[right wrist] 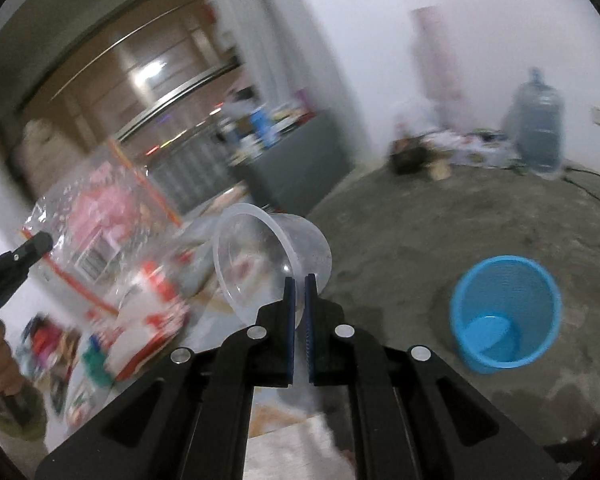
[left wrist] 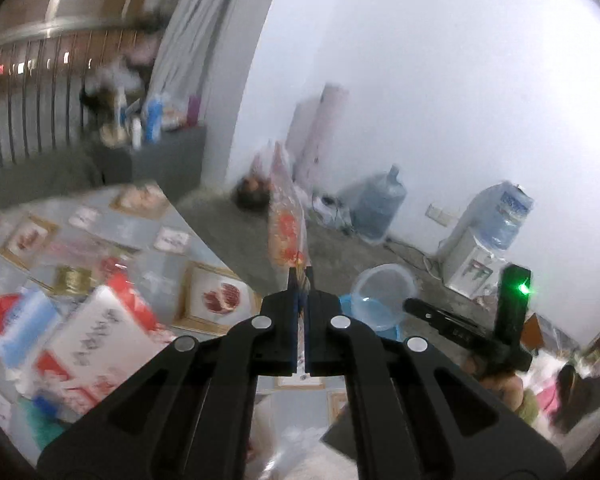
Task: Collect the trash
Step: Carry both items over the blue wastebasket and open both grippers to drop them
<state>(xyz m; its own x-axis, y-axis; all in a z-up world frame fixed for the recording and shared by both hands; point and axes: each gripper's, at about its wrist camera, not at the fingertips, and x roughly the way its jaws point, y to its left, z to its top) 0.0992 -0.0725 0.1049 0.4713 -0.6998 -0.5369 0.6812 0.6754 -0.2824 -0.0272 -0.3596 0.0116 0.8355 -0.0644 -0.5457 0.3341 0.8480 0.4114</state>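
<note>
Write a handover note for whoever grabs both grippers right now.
Left hand-held gripper: shut on a clear plastic bag with red print, held up over the table.
Right hand-held gripper: shut on the rim of a clear plastic cup.
Blue bin stands on the floor to the right; inside, only its blue bottom shows.
Done: both pieces picked up.
Left: drop both in the bin, then the packets on the table.

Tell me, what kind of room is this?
Probably a plain lived-in home room. Water jugs and a water dispenser stand on a bare concrete floor by a white wall, near a cluttered table and a blue wastebasket.
</note>
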